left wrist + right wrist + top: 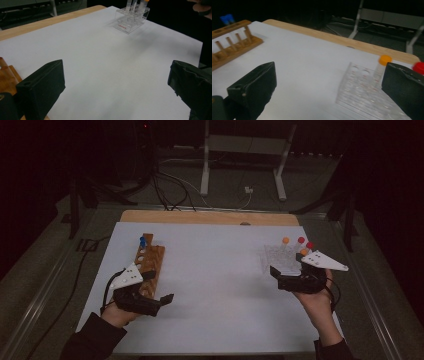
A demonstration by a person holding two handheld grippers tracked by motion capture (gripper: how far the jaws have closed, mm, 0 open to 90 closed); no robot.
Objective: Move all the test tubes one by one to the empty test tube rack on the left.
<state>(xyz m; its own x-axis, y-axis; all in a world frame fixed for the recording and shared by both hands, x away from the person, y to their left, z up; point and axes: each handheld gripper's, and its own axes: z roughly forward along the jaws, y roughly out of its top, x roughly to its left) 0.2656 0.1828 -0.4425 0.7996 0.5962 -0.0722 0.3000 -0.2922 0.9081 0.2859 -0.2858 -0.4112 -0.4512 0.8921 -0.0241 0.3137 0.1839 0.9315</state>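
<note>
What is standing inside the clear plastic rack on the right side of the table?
The clear rack holds capped tubes: an orange cap and two red caps show. Another orange cap sits beside the right claw, which covers the rack's near corner.

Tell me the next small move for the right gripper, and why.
Probably ease the right gripper forward onto the orange-capped tube in the clear rack: its jaws stand open and empty, with that tube just ahead between them.

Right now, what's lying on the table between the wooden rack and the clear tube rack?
Nothing: in the high view, only bare white sheet lies between the wooden rack and the clear tube rack. The left gripper view shows the same bare stretch.
</note>
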